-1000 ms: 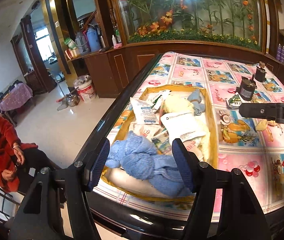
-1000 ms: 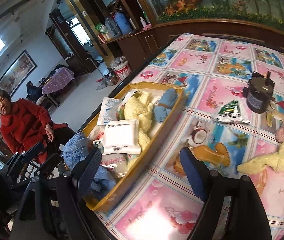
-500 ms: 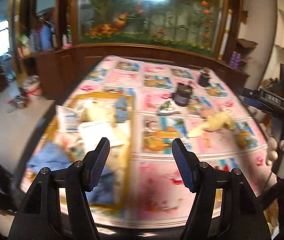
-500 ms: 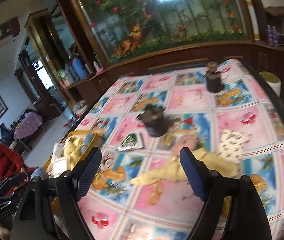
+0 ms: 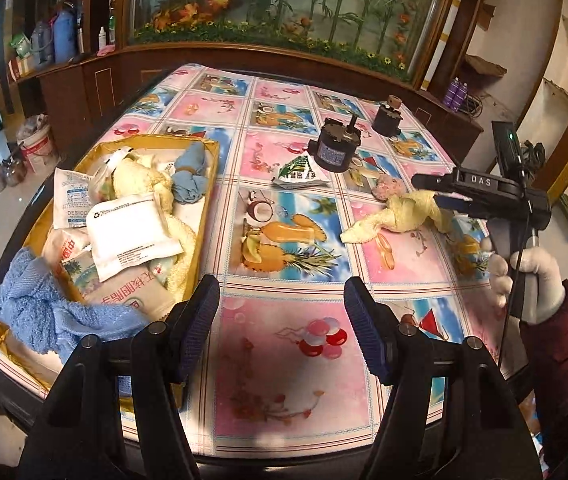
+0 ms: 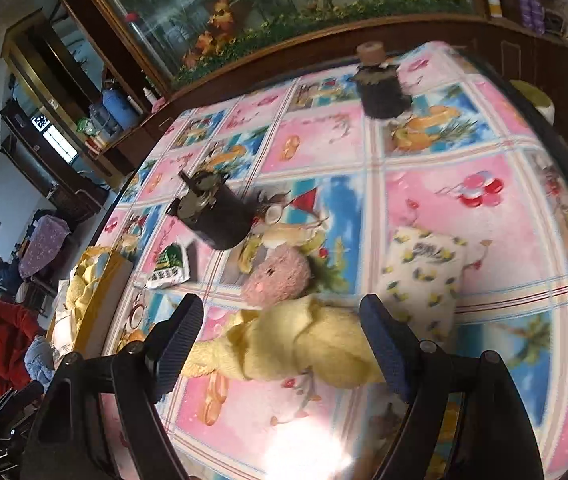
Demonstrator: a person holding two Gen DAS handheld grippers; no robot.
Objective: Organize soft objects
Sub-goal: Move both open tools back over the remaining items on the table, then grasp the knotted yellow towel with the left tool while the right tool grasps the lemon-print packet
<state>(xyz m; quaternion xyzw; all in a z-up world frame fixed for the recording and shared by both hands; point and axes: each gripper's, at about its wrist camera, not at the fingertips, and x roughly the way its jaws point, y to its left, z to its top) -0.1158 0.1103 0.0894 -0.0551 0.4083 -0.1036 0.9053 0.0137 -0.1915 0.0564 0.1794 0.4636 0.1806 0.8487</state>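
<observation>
Both of my grippers have swung away from the yellow tray point(image 5: 208, 200) toward the right side of the desk point(image 5: 291, 344). My right gripper point(image 6: 282, 344) hangs over the yellow cloth point(image 6: 303, 344), jaws wide, the cloth between them but not pinched. My left gripper point(image 5: 282, 328) hovers above bare desk, jaws fairly wide and empty.

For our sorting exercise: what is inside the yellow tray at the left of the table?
In the yellow tray: white packets, a yellow towel, a small blue cloth, and a blue towel draped over its near corner. These cover the tray's floor, so anything beneath is hidden.
</observation>
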